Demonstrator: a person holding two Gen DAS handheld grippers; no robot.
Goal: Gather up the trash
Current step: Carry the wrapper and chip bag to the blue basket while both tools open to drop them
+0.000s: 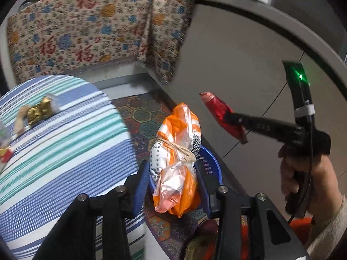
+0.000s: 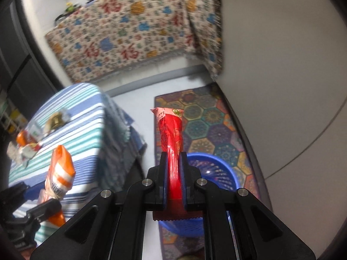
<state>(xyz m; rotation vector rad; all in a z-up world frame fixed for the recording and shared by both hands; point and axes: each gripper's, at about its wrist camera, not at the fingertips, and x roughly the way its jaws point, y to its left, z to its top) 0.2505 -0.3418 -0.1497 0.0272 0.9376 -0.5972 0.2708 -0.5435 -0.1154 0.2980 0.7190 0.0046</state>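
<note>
My left gripper (image 1: 173, 182) is shut on an orange-and-white plastic bag (image 1: 175, 151) tied with a rubber band, the blue pads (image 1: 139, 186) pressing its sides. The bag hangs just above a blue plastic basket (image 1: 209, 162) on the floor. My right gripper (image 2: 173, 164) is shut on a long red snack wrapper (image 2: 171, 130), which sticks out forward, above the rim of the same basket (image 2: 214, 171). In the left wrist view the right gripper (image 1: 233, 121) holds the red wrapper (image 1: 219, 110) to the right of the bag. More wrappers (image 1: 40, 110) lie on the striped table (image 1: 65, 151).
The basket stands on a hexagon-patterned rug (image 2: 206, 119) beside a grey cabinet front (image 1: 238, 54). A cloth with red characters and blue flowers (image 2: 130, 32) covers furniture at the back. The striped table (image 2: 86, 119) stands left of the basket, with several wrappers (image 2: 28, 143) on it.
</note>
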